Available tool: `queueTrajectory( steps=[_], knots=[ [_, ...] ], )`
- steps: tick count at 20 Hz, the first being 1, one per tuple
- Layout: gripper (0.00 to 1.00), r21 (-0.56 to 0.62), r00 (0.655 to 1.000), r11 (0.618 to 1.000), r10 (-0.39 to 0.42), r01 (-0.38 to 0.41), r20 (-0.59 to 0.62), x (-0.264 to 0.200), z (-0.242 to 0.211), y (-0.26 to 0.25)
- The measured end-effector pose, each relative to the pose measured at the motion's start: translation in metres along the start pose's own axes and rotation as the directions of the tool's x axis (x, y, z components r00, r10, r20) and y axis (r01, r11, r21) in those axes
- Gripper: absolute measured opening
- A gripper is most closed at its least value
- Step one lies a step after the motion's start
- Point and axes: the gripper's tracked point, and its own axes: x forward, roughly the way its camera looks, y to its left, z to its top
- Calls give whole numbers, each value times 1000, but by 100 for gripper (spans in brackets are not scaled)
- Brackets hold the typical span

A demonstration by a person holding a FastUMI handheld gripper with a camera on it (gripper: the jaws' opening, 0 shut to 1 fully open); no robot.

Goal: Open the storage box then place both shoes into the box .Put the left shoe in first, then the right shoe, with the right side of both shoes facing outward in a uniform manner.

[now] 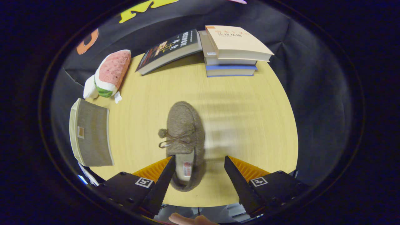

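Spread tongs hover over one slipper's heel on the counter, gripping nothing; storage box sits left, so boxing this shoe apparently remains.

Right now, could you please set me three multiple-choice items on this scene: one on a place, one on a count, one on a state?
1. Where is the shoe?
A. on the books
B. on the table, heel between the fingers
C. inside the storage box

2. How many shoes lie on the table?
A. one
B. two
C. three

3. The gripper is:
A. shut on the shoe
B. open
C. shut on the plush toy

Answers: 1 B, heel sits between the fingers; 2 A, a single shoe; 3 B, fingers stand apart.
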Motion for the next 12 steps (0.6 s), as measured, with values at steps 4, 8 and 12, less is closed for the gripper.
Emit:
queueTrajectory(
  steps=[4, 8, 12],
  knots=[
    [96, -27, 1000, 999, 18, -18, -10, 27, 0, -4],
    [97, -83, 995, 993, -74, 79, 60, 49, 11, -18],
    [65, -86, 999, 996, -32, 35, 44, 59, 5, -8]
  ],
)
